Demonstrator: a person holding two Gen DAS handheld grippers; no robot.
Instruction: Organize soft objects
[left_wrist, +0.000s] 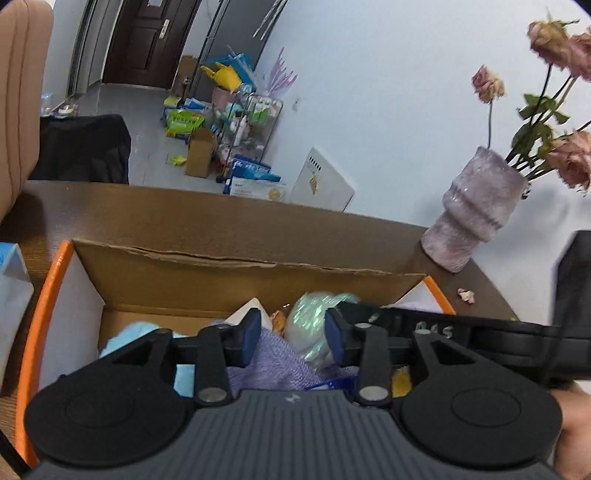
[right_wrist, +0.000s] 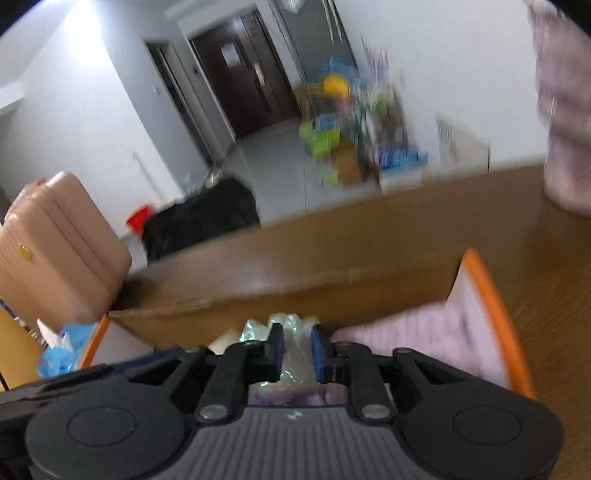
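Note:
An open cardboard box (left_wrist: 221, 273) with orange-edged flaps sits on the brown table. It holds a lavender knit cloth (left_wrist: 273, 362), a light blue cloth (left_wrist: 129, 332) and a pale pink cloth (right_wrist: 424, 339). My left gripper (left_wrist: 292, 336) hangs open over the box. A crinkly iridescent plastic bag (left_wrist: 310, 321) shows in the gap but is clear of its left pad. My right gripper (right_wrist: 297, 349) comes in from the right, its blue pads close on that bag (right_wrist: 295, 354), which fills the narrow gap between them.
A mauve vase (left_wrist: 472, 214) of dried roses stands on the table right of the box. A white and blue bag (left_wrist: 11, 280) lies left of it, beside a tan suitcase (right_wrist: 55, 251). Past the table's far edge (left_wrist: 258, 199) are floor clutter and a dark door.

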